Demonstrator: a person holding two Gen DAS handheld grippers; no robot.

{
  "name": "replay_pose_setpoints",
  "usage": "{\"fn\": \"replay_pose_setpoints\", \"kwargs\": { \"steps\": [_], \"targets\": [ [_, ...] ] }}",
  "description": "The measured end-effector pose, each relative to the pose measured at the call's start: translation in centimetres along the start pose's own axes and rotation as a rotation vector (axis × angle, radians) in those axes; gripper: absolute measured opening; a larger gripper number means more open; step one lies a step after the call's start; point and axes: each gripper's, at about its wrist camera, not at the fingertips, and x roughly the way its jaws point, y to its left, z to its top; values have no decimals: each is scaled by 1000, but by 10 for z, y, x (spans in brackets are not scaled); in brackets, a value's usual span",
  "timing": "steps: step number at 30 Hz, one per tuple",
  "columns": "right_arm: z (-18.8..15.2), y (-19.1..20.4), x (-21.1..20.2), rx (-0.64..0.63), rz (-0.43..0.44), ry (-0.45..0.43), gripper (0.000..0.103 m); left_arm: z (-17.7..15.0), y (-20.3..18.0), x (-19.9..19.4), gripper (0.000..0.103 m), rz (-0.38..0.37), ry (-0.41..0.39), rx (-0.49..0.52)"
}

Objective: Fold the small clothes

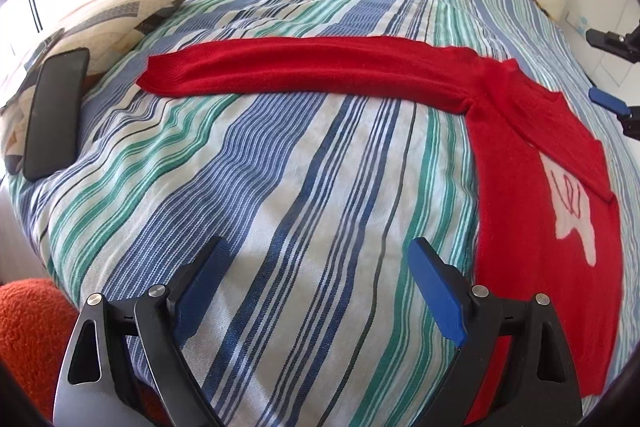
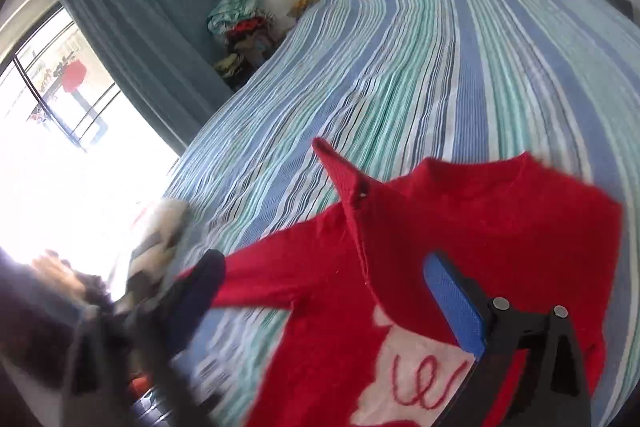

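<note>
A small red sweater (image 1: 532, 155) with a white patch lies flat on the striped bed (image 1: 280, 187), one long sleeve (image 1: 304, 71) stretched out to the left. My left gripper (image 1: 320, 267) is open and empty, low over bare bedspread to the left of the sweater's body. My right gripper (image 2: 324, 279) is open and empty above the sweater (image 2: 480, 227), over its chest near the left shoulder. It shows at the right edge of the left wrist view (image 1: 608, 71). The other sleeve lies folded across the chest.
A black phone (image 1: 52, 111) rests on a patterned pillow (image 1: 120, 15) at the bed's left edge. An orange fuzzy cushion (image 1: 28, 323) is at lower left. A clothes pile (image 2: 240, 31) sits by the curtain (image 2: 152, 27) and window.
</note>
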Motion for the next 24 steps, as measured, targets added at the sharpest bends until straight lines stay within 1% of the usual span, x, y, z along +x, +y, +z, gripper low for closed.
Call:
{"fn": "replay_pose_setpoints", "kwargs": {
  "steps": [1, 2, 3, 4, 5, 6, 8, 9, 10, 11, 12, 14, 16, 19, 20, 21, 22, 23, 24],
  "targets": [
    [-17, -1, 13, 10, 16, 37, 84, 0, 1, -1, 92, -4, 0, -5],
    [-32, -4, 20, 10, 25, 61, 83, 1, 3, 0, 92, -11, 3, -13],
    [-47, -12, 17, 0, 30, 67, 83, 2, 4, 0, 92, -18, 7, -21],
    [-58, -16, 13, -17, 20, 64, 83, 2, 6, 0, 92, -24, 11, -29],
    [-67, -25, 0, -40, -5, 48, 83, 3, 7, 1, 92, -30, 14, -36],
    [-74, -37, -15, -66, -46, 19, 83, 4, 7, 1, 92, -34, 16, -43],
    [-92, -64, -56, -113, -165, -58, 85, 6, 8, 2, 92, -45, 21, -57],
    [-94, -82, -72, -153, -255, -81, 86, 6, 8, 3, 92, -51, 25, -65],
    [-100, -96, -84, -209, -358, -82, 89, 7, 7, 4, 92, -56, 30, -71],
    [-105, -109, -91, -262, -449, -56, 89, 7, 6, 6, 92, -57, 35, -75],
    [-109, -125, -92, -307, -508, -5, 89, 7, 4, 8, 92, -53, 38, -75],
    [-119, -147, -84, -394, -574, 86, 89, 6, -1, 12, 92, -30, 41, -60],
    [-121, -158, -71, -478, -635, 133, 88, 4, -6, 13, 92, 0, 36, -32],
    [-110, -172, -46, -541, -739, 141, 86, 0, -12, 13, 92, 40, 24, 16],
    [-108, -177, -41, -568, -792, 130, 81, -1, -13, 13, 92, 51, 21, 29],
    [-106, -184, -44, -584, -860, 101, 77, -2, -13, 13, 92, 60, 18, 38],
    [-102, -198, -50, -535, -917, 58, 75, -3, -13, 13, 92, 63, 16, 43],
    [-98, -213, -65, -414, -889, 16, 78, -3, -13, 13, 92, 64, 16, 45],
    [-98, -232, -76, -294, -864, -4, 81, -3, -13, 14, 92, 66, 16, 48]
  ]
}}
